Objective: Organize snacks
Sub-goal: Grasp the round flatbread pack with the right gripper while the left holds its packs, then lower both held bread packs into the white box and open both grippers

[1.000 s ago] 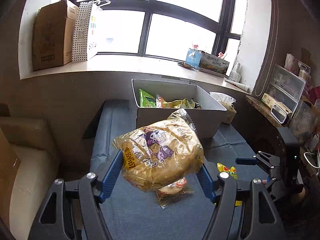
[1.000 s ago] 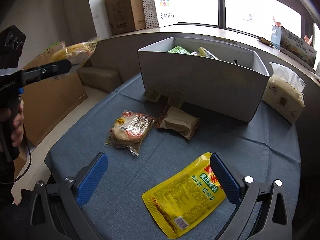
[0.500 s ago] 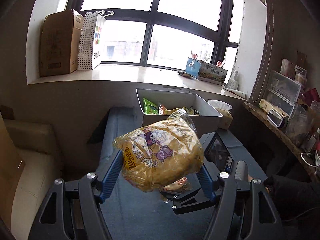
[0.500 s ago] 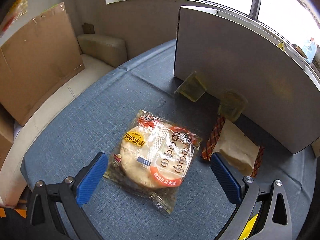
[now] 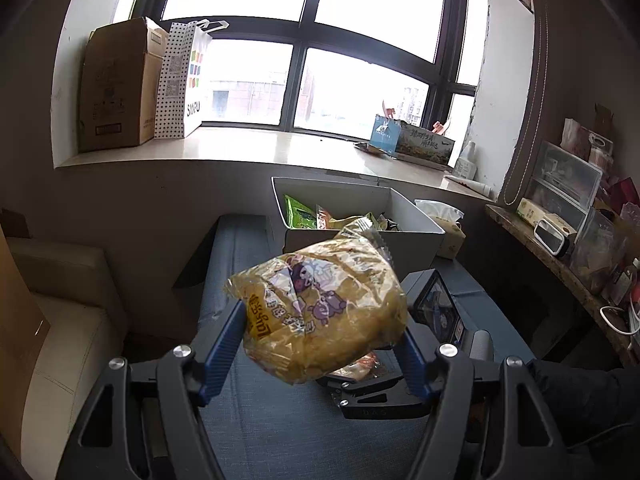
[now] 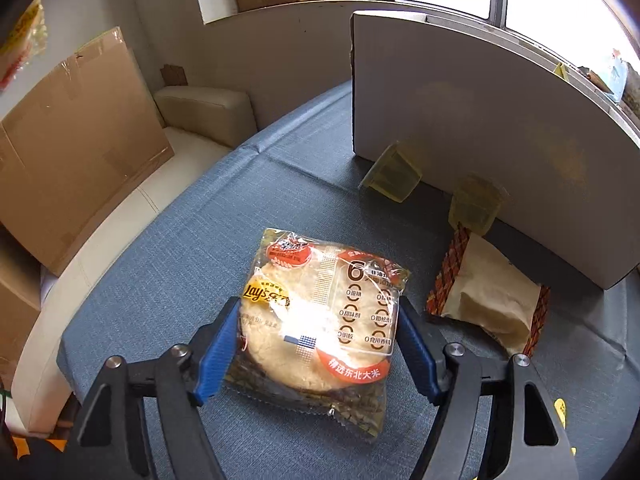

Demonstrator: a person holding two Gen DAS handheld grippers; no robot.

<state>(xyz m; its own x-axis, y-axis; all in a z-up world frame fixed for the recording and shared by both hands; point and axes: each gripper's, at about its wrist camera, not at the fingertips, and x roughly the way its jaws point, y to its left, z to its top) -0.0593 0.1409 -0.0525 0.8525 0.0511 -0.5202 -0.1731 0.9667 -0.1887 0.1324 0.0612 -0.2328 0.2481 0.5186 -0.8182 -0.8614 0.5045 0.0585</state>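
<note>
- Two grippers at work: the left gripper (image 5: 322, 346) is clamped on a puffy yellow snack bag (image 5: 320, 312), held in the air above the blue tablecloth (image 5: 256, 420), short of the white box (image 5: 360, 240) that holds other snacks
- Right gripper (image 6: 318, 354): blue pads against both sides of the Lay's rice-cracker packet (image 6: 320, 324), which lies on the cloth
- Beside it, near the box wall (image 6: 480, 120): a tan packet (image 6: 492, 304) and two small yellowish cups (image 6: 394, 178)
</note>
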